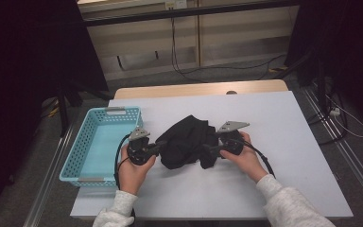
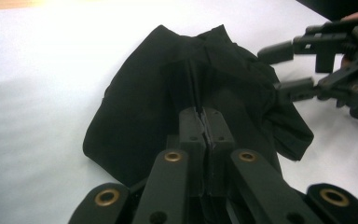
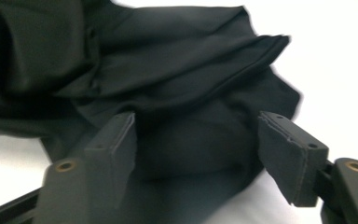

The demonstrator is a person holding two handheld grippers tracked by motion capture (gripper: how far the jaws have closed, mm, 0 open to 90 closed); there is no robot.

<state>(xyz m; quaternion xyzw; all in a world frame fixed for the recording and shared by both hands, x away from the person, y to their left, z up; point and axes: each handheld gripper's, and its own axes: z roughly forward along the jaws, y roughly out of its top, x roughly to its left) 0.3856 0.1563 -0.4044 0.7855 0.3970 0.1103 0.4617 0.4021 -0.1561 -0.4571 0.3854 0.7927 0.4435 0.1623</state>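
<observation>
Crumpled black fabric garment [image 1: 186, 142] mid-bench [image 1: 283, 123]: left hand-held gripper [image 2: 204, 122] clenched on a fold; right hand-held gripper [image 3: 196, 154] unclenched, straddling the hem. Seat cloth deep between the pads before clamping.

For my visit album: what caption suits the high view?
Two hand-held grippers work a crumpled black cloth beside a blue basket on a white table.

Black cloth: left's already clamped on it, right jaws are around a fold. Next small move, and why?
Probably close the right gripper on the fold. Its jaws stand apart with the cloth between them, not yet pressed, while the left gripper is shut on the opposite side. A second grip would likely let both hands lift or spread it.
</observation>
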